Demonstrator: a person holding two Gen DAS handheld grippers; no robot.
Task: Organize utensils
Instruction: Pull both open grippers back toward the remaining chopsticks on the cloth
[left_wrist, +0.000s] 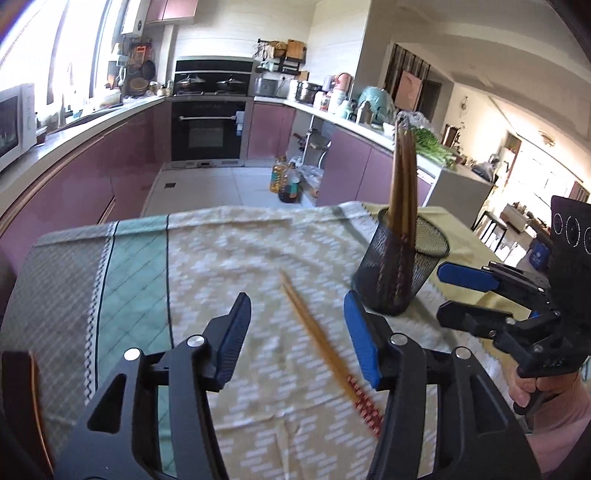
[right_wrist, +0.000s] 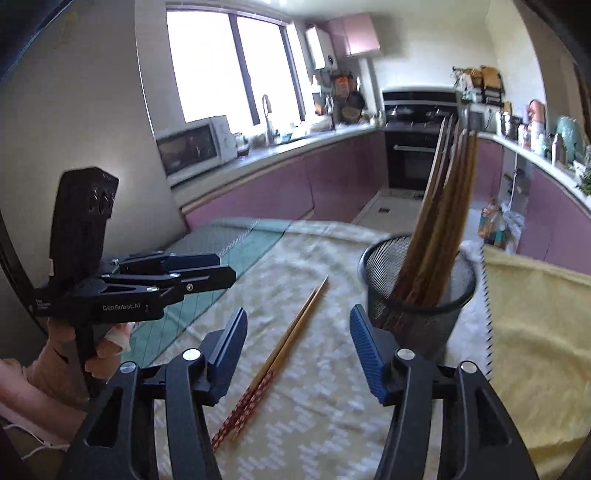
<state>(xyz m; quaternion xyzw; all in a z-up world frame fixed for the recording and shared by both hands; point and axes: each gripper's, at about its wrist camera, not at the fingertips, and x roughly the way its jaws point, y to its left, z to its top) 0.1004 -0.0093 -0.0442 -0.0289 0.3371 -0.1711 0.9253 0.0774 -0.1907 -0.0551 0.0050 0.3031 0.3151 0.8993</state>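
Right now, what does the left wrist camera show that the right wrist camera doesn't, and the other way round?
Only the left wrist view shows the right gripper from outside, beside the cup, and oil bottles on the floor.

Only the right wrist view shows the left gripper from outside, the window and the yellow cloth.

Both show the loose chopsticks lying on the patterned cloth, the mesh cup holding more chopsticks, and each gripper's own jaws open with nothing between them.

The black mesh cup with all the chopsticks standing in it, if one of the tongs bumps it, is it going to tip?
Probably fairly easily. The mesh cup looks light, and the bundle of chopsticks rises far above its rim and leans to one side, so it seems top-heavy. It stands on a loose cloth, so it might slide or drag the fabric instead.
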